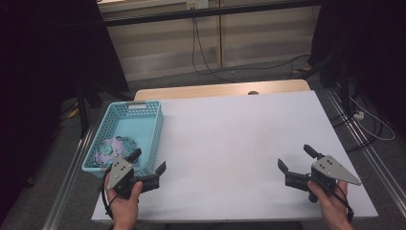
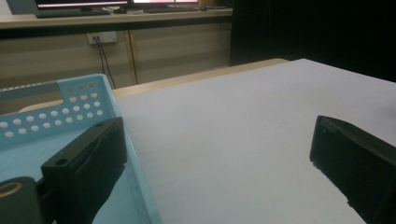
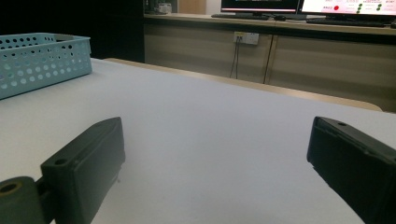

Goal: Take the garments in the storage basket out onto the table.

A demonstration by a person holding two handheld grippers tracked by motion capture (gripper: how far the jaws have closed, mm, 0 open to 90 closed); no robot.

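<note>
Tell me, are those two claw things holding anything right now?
No. The left gripper and right gripper are both open and empty above the table.

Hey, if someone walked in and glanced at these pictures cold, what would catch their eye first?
Probably the light blue perforated basket at the table's left edge, with a pale purple and green patterned thing lying inside it. Next, the two black grippers near the front edge: the left gripper sits with its jaws wide open right at the basket's near corner, and the right gripper, also open, is over the bare white tabletop.
</note>
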